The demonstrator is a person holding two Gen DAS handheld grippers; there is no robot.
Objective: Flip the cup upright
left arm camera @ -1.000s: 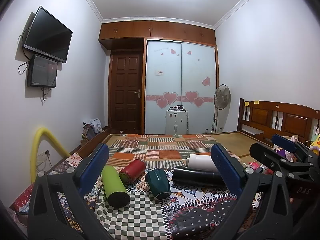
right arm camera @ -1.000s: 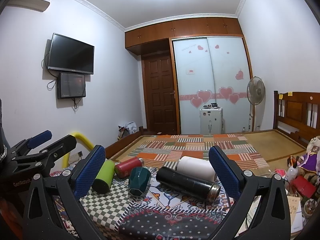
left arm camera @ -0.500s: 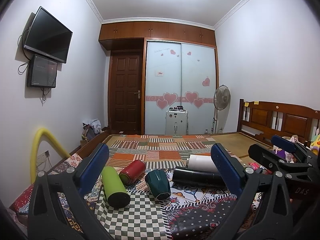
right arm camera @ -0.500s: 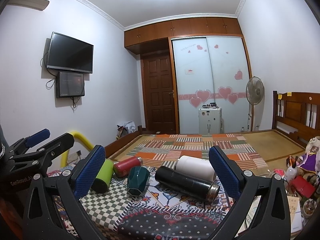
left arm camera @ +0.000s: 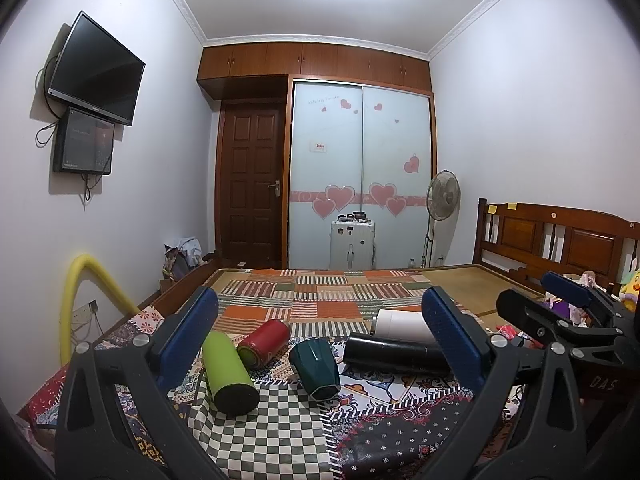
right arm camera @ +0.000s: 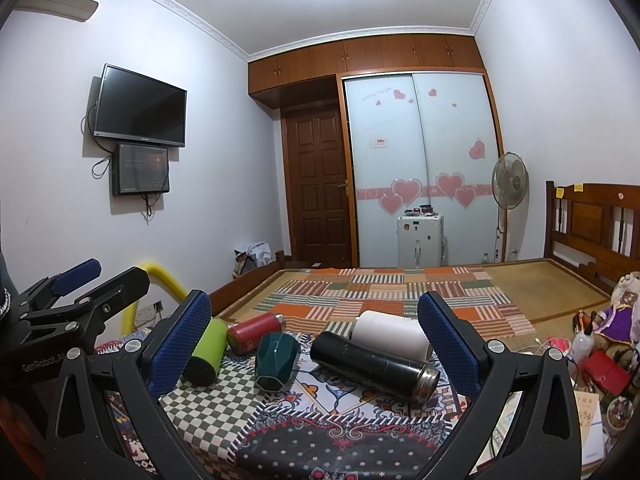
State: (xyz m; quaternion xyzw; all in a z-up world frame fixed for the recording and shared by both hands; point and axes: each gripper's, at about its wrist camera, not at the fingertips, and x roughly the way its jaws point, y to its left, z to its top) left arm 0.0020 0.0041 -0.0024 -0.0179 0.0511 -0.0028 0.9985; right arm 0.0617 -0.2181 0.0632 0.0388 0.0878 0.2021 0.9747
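Both the left gripper (left arm camera: 320,340) and right gripper (right arm camera: 314,338) hang wide open holding nothing, while the dark green faceted cup (left arm camera: 316,368) lies tipped over on the patterned cloth (left arm camera: 280,432) between the red bottle (left arm camera: 264,342) and black flask (left arm camera: 394,356).

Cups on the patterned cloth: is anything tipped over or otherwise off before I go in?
All five lie on their sides: green bottle, red bottle, dark green faceted cup, black flask with no cap, white tumbler. No spill visible. Both tools open, touching nothing.
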